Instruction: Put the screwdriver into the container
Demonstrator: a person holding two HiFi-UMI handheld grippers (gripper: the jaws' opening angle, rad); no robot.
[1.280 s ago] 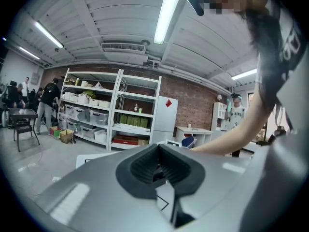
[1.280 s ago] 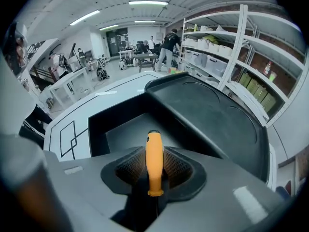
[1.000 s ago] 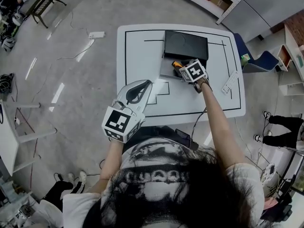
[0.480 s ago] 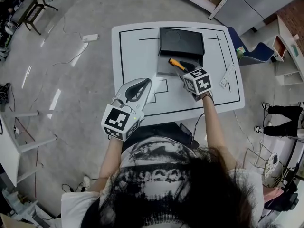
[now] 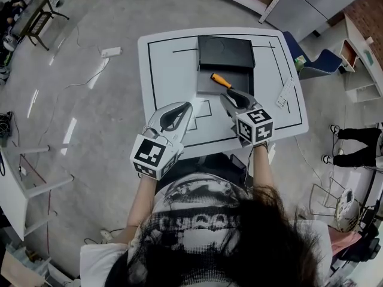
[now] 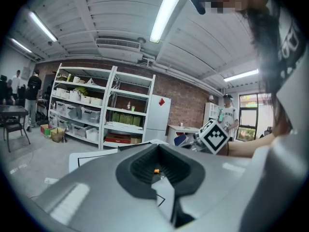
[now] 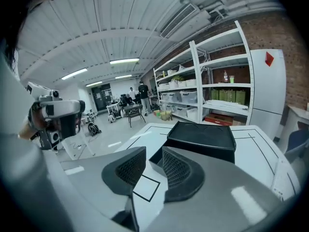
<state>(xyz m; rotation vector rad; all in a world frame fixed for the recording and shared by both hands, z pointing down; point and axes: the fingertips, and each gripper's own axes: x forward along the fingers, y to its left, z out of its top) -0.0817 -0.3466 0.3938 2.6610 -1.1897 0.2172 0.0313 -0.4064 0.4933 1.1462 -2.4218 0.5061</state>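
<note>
Person seen from above: long dark hair [image 5: 263, 238]; white short-sleeved shirt [image 5: 197, 220] with black print. Left gripper [image 5: 181, 105] and right gripper [image 5: 226, 95]: pale grey moulded shells, each ending in a cube [image 5: 151, 155] of black-and-white square markers. Fingers [image 7: 176, 170] carry dark ribbed pads. The right jaws are closing, with nothing between them.
</note>
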